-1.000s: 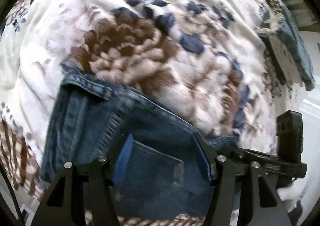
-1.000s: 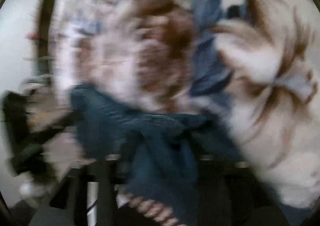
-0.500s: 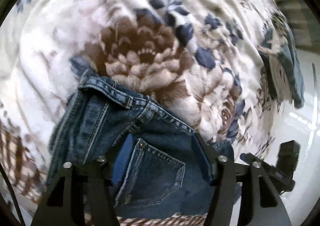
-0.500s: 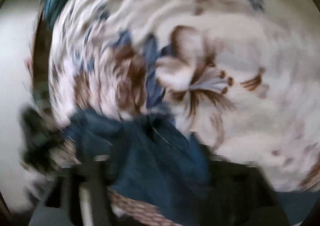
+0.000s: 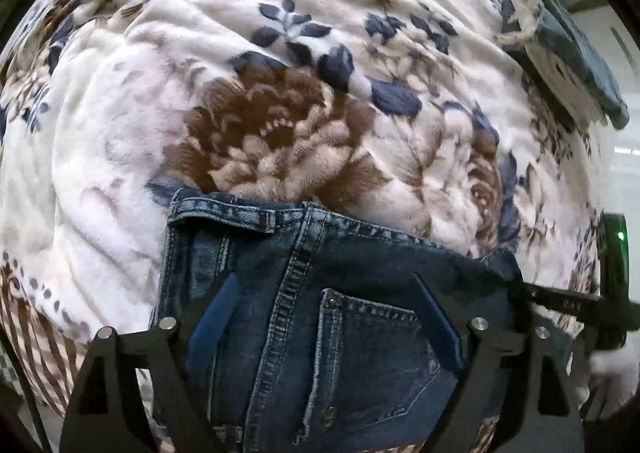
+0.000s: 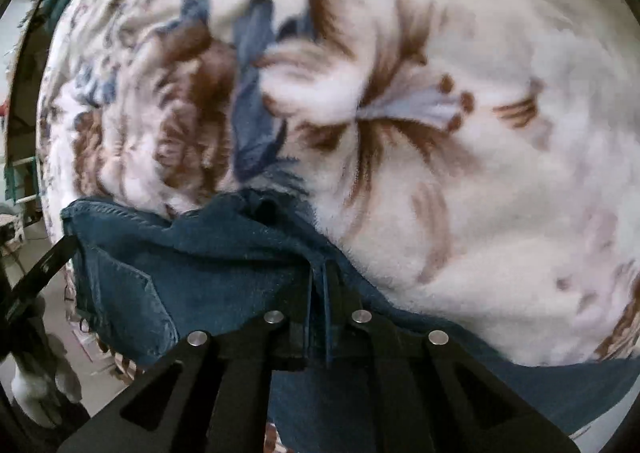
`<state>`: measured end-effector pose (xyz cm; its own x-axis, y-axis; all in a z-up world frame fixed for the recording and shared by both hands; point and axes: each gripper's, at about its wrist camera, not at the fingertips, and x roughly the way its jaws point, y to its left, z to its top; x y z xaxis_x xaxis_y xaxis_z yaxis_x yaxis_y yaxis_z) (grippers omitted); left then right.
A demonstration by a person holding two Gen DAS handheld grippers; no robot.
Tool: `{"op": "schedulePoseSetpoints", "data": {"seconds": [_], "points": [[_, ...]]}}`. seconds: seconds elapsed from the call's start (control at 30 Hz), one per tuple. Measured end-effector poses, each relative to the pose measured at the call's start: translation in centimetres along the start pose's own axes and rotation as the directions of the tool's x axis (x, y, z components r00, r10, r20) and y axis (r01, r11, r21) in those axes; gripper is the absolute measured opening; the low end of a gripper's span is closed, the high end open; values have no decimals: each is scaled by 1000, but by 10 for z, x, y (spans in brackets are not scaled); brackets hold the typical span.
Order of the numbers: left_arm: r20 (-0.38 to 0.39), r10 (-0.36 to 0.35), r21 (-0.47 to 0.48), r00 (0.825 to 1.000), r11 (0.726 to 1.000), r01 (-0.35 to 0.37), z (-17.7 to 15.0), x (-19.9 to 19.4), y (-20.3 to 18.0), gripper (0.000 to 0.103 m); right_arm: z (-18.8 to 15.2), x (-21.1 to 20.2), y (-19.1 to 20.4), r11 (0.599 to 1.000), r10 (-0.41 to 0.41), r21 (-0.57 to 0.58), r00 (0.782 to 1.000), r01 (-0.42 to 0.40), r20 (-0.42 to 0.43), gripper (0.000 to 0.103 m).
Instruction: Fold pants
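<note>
Denim jeans (image 5: 328,333) are being spread on a floral blanket (image 5: 280,101); the left gripper (image 5: 324,309), just opened wide, is gripping nothing, while the right gripper (image 6: 319,273), just closed, is pinching a denim fold.

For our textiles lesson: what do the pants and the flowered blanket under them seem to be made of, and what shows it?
Pants: likely denim, dark blue with a faded wash; pale contrast stitching, a riveted patch pocket and a belt loop show it.
Flowered blanket: probably plush synthetic fleece, cream with a brown and blue print; its fuzzy, rippled pile suggests this, though the fibre cannot be told.
</note>
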<state>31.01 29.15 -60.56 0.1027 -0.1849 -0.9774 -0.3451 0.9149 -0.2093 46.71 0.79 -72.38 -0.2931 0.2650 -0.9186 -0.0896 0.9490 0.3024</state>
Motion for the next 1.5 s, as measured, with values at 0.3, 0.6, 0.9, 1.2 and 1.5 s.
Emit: {"op": "schedulePoseSetpoints", "data": {"seconds": [0.3,0.6,0.9,1.2,1.5], "points": [[31,-111,-340,993,933,115,-63,-58,84,86,-104,-72,-18,929,168,282,951,-241,261,76],[16,-339,-588,941,758,283,-105,19,119,83,-224,11,-51,713,270,568,908,-412,320,75],[62,-218,-443,974,869,222,-79,5,104,33,-231,26,-67,590,206,655,872,-473,444,9],[55,-173,-436,983,882,180,-67,9,130,30,-239,51,-69,610,264,685,917,-399,299,13],[-1,-61,-260,998,964,58,-93,-24,90,55,-300,-4,-124,556,208,678,870,-482,448,59]]}}
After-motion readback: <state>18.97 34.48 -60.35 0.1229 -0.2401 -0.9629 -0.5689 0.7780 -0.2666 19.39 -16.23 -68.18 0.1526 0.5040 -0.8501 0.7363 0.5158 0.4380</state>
